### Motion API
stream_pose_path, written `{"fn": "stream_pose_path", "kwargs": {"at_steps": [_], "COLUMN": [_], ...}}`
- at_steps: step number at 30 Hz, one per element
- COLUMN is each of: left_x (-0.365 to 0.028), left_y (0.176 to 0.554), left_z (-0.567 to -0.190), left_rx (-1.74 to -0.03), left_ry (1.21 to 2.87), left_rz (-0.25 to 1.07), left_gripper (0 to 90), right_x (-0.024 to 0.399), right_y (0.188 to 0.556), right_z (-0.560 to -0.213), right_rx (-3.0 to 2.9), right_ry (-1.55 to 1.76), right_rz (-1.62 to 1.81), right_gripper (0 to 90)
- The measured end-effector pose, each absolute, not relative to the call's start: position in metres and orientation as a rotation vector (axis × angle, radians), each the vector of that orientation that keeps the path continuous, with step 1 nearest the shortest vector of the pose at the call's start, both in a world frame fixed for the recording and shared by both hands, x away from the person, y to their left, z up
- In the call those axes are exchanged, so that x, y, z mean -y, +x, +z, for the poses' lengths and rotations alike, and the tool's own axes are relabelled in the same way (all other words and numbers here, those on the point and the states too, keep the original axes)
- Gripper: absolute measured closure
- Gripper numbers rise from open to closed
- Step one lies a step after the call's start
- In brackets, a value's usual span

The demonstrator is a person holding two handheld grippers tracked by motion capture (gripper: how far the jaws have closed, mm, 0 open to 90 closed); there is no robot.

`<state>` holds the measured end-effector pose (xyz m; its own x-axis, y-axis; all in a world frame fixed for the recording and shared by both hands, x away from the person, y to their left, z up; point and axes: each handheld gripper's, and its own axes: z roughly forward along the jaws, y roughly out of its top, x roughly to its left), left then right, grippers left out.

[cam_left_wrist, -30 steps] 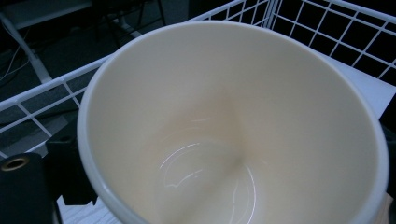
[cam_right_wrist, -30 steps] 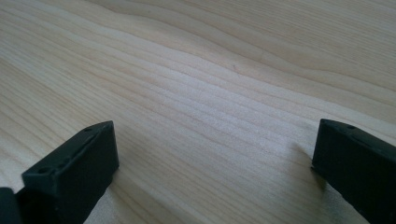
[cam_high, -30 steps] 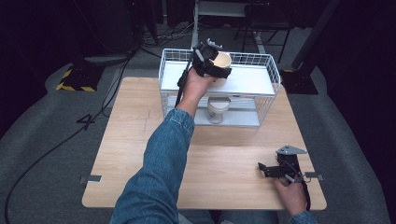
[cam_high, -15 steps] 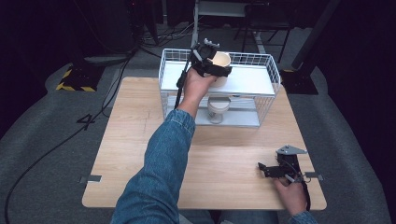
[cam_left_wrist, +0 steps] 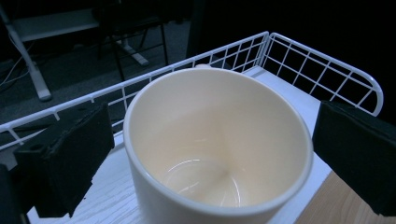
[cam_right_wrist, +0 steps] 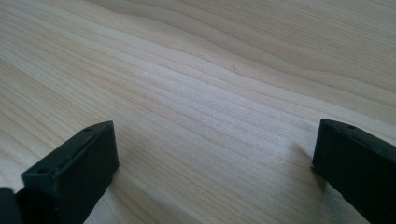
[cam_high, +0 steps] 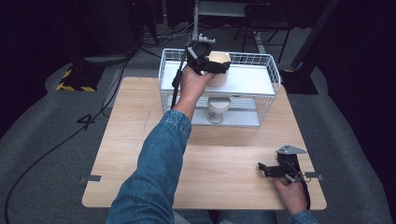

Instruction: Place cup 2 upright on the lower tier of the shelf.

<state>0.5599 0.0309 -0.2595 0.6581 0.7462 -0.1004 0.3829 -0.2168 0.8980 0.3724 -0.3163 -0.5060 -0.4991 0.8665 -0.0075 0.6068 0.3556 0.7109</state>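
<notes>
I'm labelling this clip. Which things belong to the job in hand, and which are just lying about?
In the job:
- mug
- left gripper, jaws either side of mug
- rack, top shelf under mug

Lying about:
- jar on lower shelf
- right gripper, open, on table

The left tongs (cam_high: 215,65) have carried the cream mug (cam_high: 218,69) a little farther and down onto the top shelf of the wire rack (cam_high: 268,70); their jaws now stand apart beside it.

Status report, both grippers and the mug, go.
Left gripper open, jaws either side of cream mug, not touching. Mug upright on top shelf of white wire rack. Right gripper open, idle on wooden table. Nothing in the way.
</notes>
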Motion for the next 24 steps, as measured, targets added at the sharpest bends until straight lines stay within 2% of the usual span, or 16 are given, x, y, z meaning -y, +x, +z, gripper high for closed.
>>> {"fn": "stream_pose_path", "kwargs": {"at_steps": [24], "left_x": [-0.093], "left_y": [0.479], "left_z": [-0.250], "left_rx": [-0.840], "left_ry": [1.778], "left_rz": [0.467], "left_gripper": [0.0], "right_x": [0.329], "right_y": [0.381], "right_z": [-0.506], "right_rx": [-2.282], "right_ry": [1.245], "right_rz": [0.949], "right_gripper": [0.2]}}
